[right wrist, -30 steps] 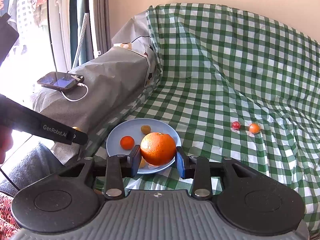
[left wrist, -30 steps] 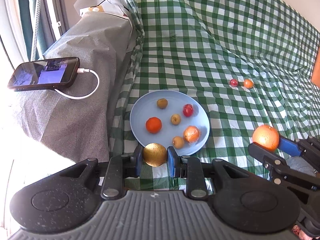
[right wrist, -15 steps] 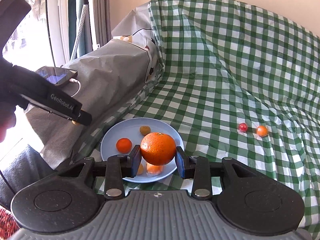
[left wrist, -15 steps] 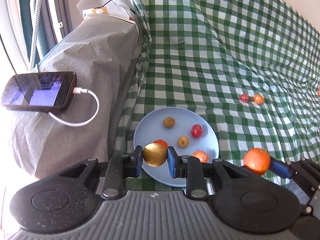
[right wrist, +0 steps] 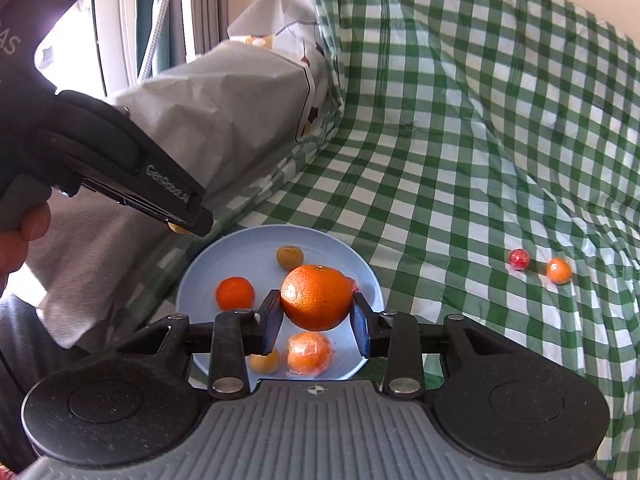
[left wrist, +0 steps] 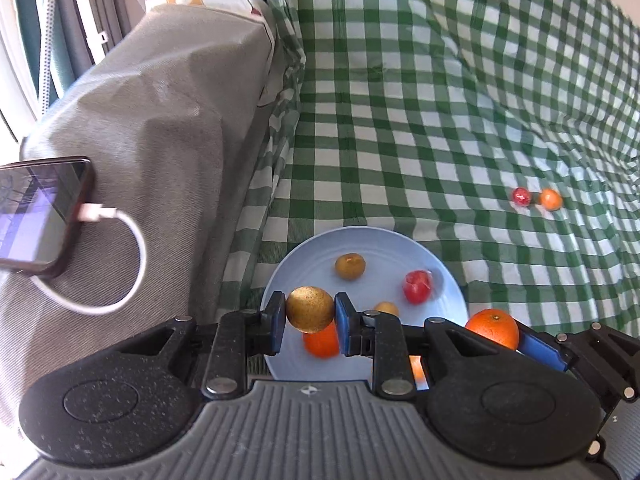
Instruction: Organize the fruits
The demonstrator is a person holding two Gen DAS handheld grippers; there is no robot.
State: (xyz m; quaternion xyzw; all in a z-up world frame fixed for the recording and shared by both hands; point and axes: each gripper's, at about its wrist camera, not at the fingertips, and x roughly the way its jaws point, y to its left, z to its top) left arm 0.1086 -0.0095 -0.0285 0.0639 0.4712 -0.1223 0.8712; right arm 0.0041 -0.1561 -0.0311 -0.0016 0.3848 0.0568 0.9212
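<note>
Left gripper (left wrist: 310, 315) pinches a golden fruit (left wrist: 310, 309) over the blue plate (left wrist: 376, 244) (near-left rim); right gripper (right wrist: 316, 316) clamps an orange (right wrist: 316, 297) above it.

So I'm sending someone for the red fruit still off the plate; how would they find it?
On the green checked cloth, look right of the round blue plate. Two small round fruits sit together; take the shiny red one, left of its orange neighbour.
</note>
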